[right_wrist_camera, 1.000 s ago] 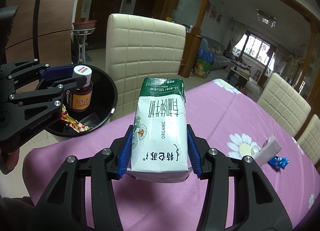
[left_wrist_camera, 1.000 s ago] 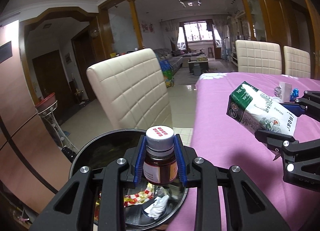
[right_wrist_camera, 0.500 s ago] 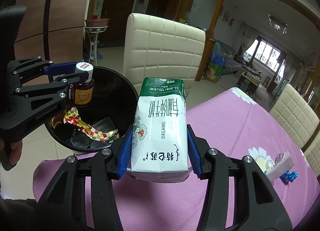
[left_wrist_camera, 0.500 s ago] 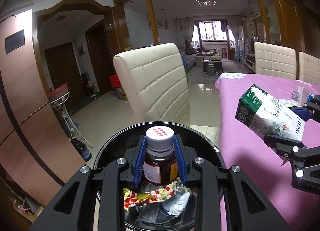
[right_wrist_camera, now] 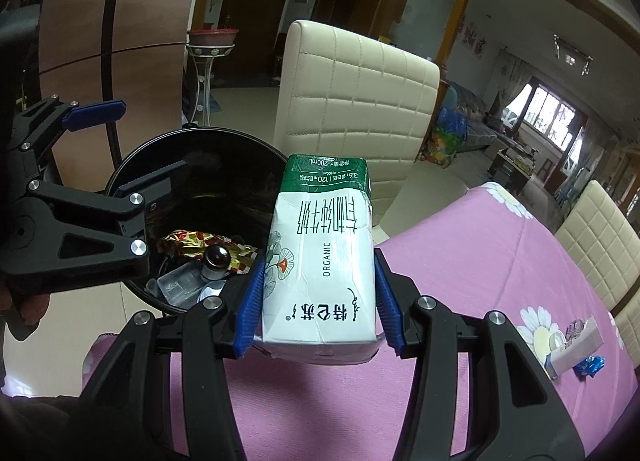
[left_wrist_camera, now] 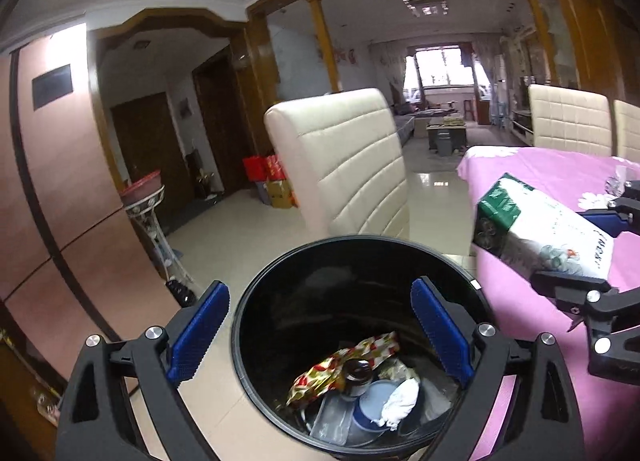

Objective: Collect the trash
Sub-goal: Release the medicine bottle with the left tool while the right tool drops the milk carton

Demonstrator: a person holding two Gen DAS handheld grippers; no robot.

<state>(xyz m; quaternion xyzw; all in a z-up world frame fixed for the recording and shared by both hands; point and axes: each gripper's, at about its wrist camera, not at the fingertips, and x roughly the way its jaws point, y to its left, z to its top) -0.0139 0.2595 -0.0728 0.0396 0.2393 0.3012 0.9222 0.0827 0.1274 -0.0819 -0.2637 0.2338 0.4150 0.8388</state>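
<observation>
My left gripper (left_wrist_camera: 320, 313) hangs over the black trash bin (left_wrist_camera: 360, 239), its jaws opening wide with nothing between them. The brown bottle (left_wrist_camera: 356, 375) lies inside the bin among a red-gold wrapper (left_wrist_camera: 340, 365), crumpled tissue and plastic pieces. In the right wrist view the same bin (right_wrist_camera: 192, 133) stands off the table's left edge, with the bottle (right_wrist_camera: 216, 261) in it and the left gripper (right_wrist_camera: 124, 145) above it. My right gripper (right_wrist_camera: 318, 273) is shut on a white and green milk carton (right_wrist_camera: 320, 253), held above the table corner beside the bin. That carton (left_wrist_camera: 532, 229) shows at the right in the left wrist view.
A cream padded chair (left_wrist_camera: 344, 165) stands just behind the bin. The table has a pink flowered cloth (right_wrist_camera: 480, 261), with a small white box (right_wrist_camera: 576, 349) and a blue candy wrapper (right_wrist_camera: 590, 365) at its right. A metal plant stand (left_wrist_camera: 148, 205) stands by the left wall.
The left jaws have sprung open and the brown bottle has dropped from them into the bin. Both grippers have shifted toward the bin, the carton still gripped.
</observation>
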